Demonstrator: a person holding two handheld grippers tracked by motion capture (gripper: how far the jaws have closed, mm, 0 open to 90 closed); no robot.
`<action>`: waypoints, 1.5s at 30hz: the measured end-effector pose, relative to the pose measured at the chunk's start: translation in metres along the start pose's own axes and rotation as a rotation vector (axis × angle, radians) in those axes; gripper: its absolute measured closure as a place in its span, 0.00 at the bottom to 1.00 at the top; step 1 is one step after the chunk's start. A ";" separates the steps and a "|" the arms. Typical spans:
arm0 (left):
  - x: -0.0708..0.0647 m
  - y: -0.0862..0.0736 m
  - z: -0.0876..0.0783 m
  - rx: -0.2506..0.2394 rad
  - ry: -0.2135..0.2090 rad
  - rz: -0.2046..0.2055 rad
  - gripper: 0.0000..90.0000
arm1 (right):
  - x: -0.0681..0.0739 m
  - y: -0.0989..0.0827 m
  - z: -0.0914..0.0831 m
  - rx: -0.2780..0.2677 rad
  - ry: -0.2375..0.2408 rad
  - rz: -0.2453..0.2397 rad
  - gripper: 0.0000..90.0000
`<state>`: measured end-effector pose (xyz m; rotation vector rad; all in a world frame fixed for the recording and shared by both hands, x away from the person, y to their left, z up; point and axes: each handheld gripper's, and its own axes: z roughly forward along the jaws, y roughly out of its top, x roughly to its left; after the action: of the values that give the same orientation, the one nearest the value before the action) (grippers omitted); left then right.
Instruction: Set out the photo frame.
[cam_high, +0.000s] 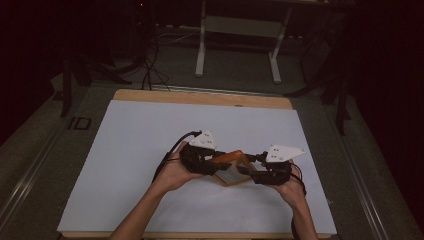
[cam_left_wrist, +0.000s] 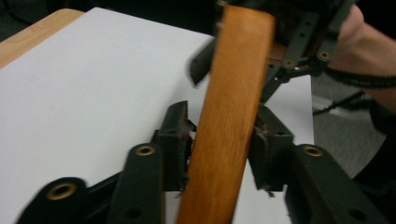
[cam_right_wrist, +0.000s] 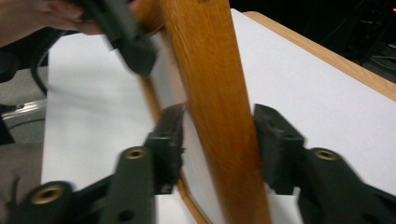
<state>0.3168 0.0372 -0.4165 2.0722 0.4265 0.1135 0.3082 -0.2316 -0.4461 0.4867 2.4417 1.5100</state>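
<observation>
I see the wooden frame (cam_high: 231, 169) between both tongs — left gripper (cam_left_wrist: 223, 156) clamps one bar, right gripper (cam_right_wrist: 218, 142) stands slack around another — above the white sheet (cam_high: 135, 150).

A dim lab or recording studio: a wooden table (cam_high: 200, 96) under a white sheet (cam_high: 140, 150), grey carpet floor (cam_high: 235, 80), a white metal desk frame (cam_high: 239, 27), black stands and trailing cables (cam_high: 147, 65).
</observation>
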 end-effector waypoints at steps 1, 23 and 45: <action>0.002 -0.001 -0.001 -0.011 0.006 -0.013 0.63 | 0.000 0.000 -0.001 -0.003 0.006 -0.006 0.67; 0.020 -0.026 -0.019 -0.142 0.047 -0.092 0.43 | -0.001 -0.009 -0.011 0.004 -0.018 -0.016 0.76; 0.016 -0.045 -0.002 -0.145 0.077 -0.096 0.55 | -0.004 -0.015 -0.016 0.005 -0.030 0.009 0.76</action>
<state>0.3199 0.0645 -0.4551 1.9061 0.5482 0.1627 0.3034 -0.2524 -0.4527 0.5183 2.4248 1.4899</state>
